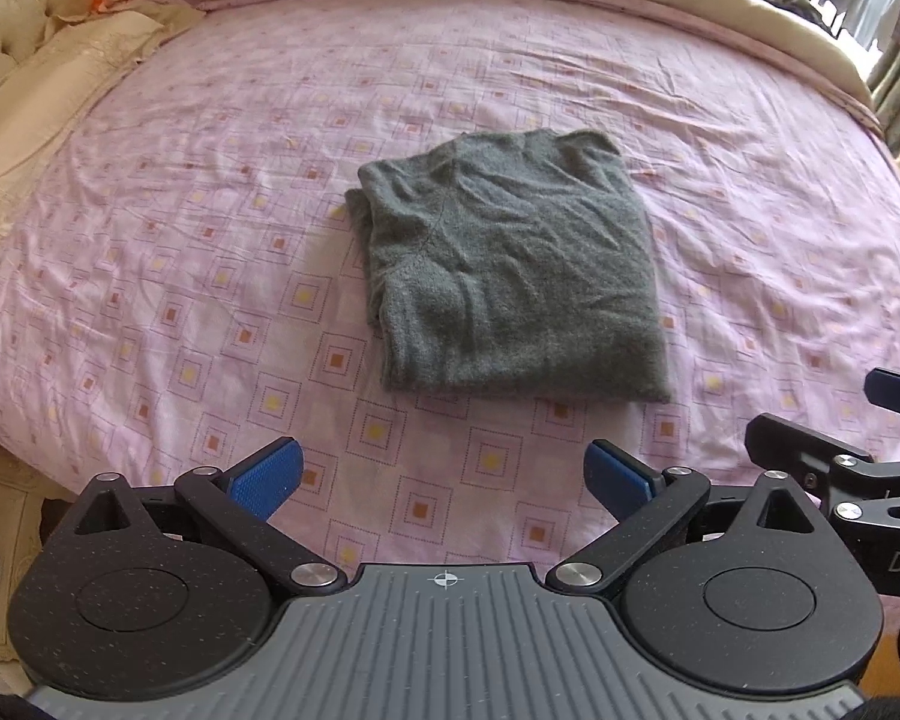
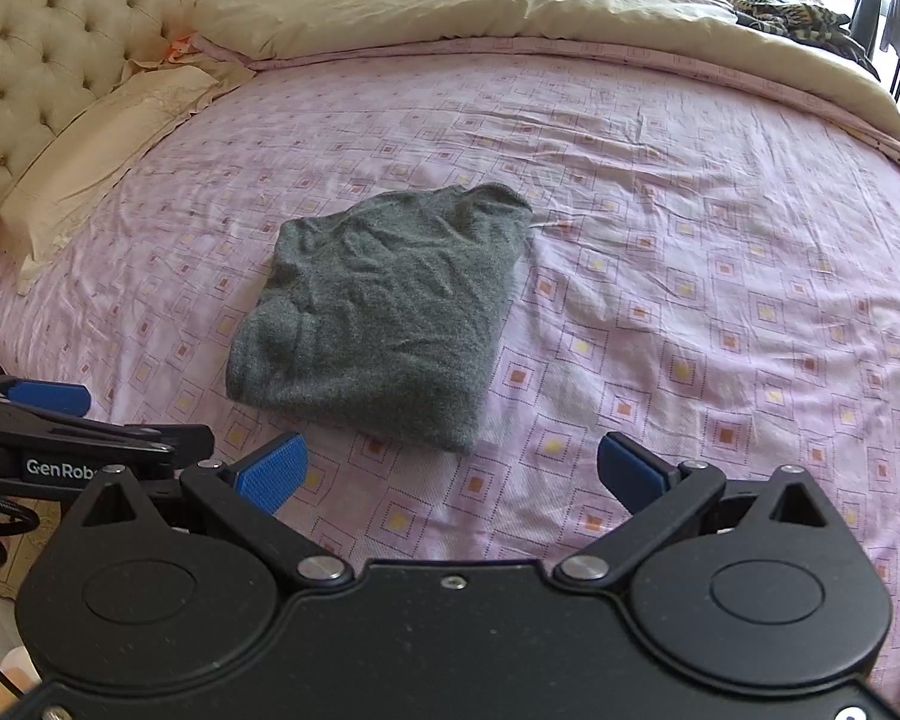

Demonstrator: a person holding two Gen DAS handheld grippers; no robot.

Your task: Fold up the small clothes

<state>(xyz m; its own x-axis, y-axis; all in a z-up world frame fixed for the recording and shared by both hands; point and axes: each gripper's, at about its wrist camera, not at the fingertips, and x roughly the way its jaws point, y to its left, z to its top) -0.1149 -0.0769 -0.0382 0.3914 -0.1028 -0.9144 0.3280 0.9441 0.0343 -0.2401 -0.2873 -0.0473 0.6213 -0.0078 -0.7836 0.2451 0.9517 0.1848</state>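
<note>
Left gripper (image 1: 444, 480) hovers over the near edge of the bed sheet (image 1: 210, 192), jaws spread wide, holding nothing. Right gripper (image 2: 450, 474) sits level just beside it on the right, jaws likewise spread and empty. Both point toward the far side of the bed. Grey sweater (image 1: 510, 270) lies folded into a compact rectangle mid-sheet, ahead of both grippers, touching neither. Beige duvet (image 2: 450, 0) bunched along the far edge.
</note>
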